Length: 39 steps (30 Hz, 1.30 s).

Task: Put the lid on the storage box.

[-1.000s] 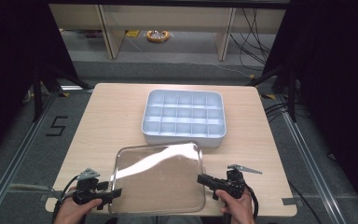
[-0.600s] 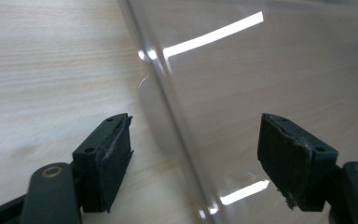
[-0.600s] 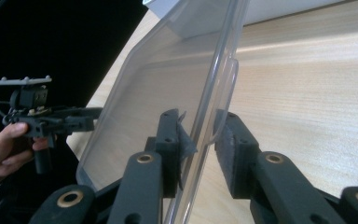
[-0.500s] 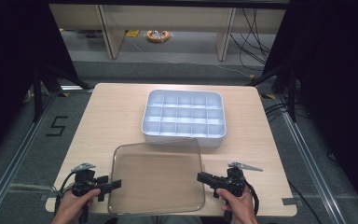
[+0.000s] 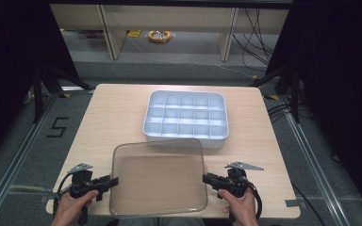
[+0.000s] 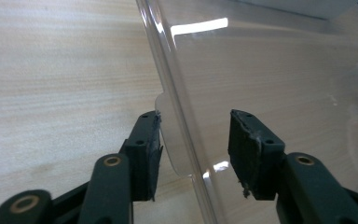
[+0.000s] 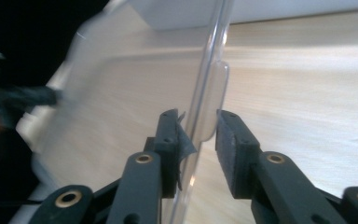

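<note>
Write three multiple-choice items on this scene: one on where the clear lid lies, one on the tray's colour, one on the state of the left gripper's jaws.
1. Where is the clear lid relative to the compartment tray?
A. On the person's side of it
B. On the far side of it
C. Stowed under the table

2. What colour is the compartment tray?
A. Red
B. White
C. Black

3. How do the left gripper jaws stand?
A. Shut tight with nothing between them
B. Apart, either side of the lid's edge
C. Pushed into a tray compartment

Answers: 1 A, the high view shows the lid between the tray and the hands. 2 B, the tray is pale white. 3 B, the left gripper view shows a gap on both sides of the rim.
</note>
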{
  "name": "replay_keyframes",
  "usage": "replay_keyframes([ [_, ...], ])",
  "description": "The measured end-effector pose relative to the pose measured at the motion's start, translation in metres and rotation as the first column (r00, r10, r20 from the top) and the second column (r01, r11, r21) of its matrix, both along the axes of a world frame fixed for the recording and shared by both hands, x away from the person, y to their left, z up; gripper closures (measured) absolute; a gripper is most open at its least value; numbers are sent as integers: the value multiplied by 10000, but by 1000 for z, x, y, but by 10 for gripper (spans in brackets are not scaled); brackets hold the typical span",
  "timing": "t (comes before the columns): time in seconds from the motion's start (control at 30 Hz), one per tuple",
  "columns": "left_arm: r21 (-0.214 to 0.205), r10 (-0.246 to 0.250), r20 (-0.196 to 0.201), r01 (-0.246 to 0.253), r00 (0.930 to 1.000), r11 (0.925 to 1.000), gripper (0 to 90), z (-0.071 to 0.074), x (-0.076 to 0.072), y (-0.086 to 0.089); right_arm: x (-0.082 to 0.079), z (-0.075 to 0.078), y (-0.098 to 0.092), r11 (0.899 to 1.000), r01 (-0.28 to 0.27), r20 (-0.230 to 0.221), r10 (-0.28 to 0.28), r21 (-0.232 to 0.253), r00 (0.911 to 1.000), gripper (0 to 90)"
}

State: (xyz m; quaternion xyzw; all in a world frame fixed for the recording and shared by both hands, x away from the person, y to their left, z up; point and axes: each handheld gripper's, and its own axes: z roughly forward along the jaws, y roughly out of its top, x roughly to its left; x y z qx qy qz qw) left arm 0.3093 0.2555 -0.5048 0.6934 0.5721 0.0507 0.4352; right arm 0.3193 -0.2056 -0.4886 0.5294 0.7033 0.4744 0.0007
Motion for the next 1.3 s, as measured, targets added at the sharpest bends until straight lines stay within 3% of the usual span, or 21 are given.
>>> replay_keyframes([
  [0.1, 136, 25, 4, -25, 10000, 9999, 539, 2, -2, -2, 0, 2, 1, 9997, -61, 107, 63, -230, 9999, 716],
  [0.27, -103, 178, -94, -179, 9998, 9998, 560, 0, -2, 0, 1, -2, -3, 9978, 142, -444, -113, 653, 9990, 735],
  [0.3, -167, 90, -43, -91, 10000, 9998, 566, 2, -3, 1, 2, -3, -4, 9971, 135, -240, -117, 752, 9996, 739],
  [0.4, -220, 124, 97, -121, 9999, 9997, 583, 5, -4, 1, 0, 2, -6, 9941, 294, -260, -269, 1040, 9993, 754],
  [0.6, -220, 233, 422, -224, 9988, 9995, 629, 17, -8, -2, -1, 14, -9, 9949, 368, 153, -384, 936, 9991, 766],
  [0.63, -111, 171, 530, -165, 9984, 9998, 629, 20, -8, -3, -1, 14, -9, 9949, 368, 153, -384, 936, 9991, 766],
  [0.67, -75, 296, 737, -292, 9968, 9995, 642, 26, -9, -5, -1, 17, -11, 9954, 314, 438, -355, 909, 9984, 772],
  [0.83, 45, 332, 1092, -339, 9935, 9994, 672, 41, -7, -8, -1, 25, -14, 9958, 337, 733, -400, 847, 9965, 775],
  [0.87, 13, 387, 1218, -391, 9918, 9992, 675, 51, -3, -12, 0, 30, -17, 9947, 385, 856, -467, 957, 9952, 775],
  [1.0, 205, 226, 1478, -259, 9888, 9995, 677, 67, 5, -19, 4, 43, -24, 9918, 539, 1088, -666, 1158, 9918, 773],
  [1.03, 333, 106, 1646, -163, 9863, 9993, 677, 78, 12, -24, 7, 47, -26, 9910, 616, 1090, -747, 1186, 9912, 772],
  [1.13, 330, 58, 1711, -117, 9852, 9994, 677, 88, 21, -28, 15, 56, -32, 9912, 767, 1431, -918, 1077, 9854, 771],
  [1.17, 347, 59, 1746, -122, 9846, 9993, 679, 91, 25, -30, 15, 56, -32, 9912, 767, 1431, -918, 1077, 9854, 771],
  [1.2, 323, 31, 1711, -88, 9852, 9994, 679, 95, 32, -34, 19, 64, -34, 9876, 1021, 1159, -1160, 1196, 9865, 769],
  [1.23, 353, 57, 1725, -120, 9850, 9993, 679, 98, 36, -36, 23, 65, -37, 9899, 924, 1428, -1073, 1072, 9839, 769],
  [1.27, 389, 10, 1722, -78, 9851, 9992, 679, 101, 42, -41, 27, 69, -39, 9894, 1091, 1414, -1220, 959, 9824, 768],
  [1.3, 440, -5, 1737, -73, 9848, 9990, 679, 103, 48, -44, 29, 73, -40, 9865, 1257, 1160, -1377, 1053, 9837, 767],
])
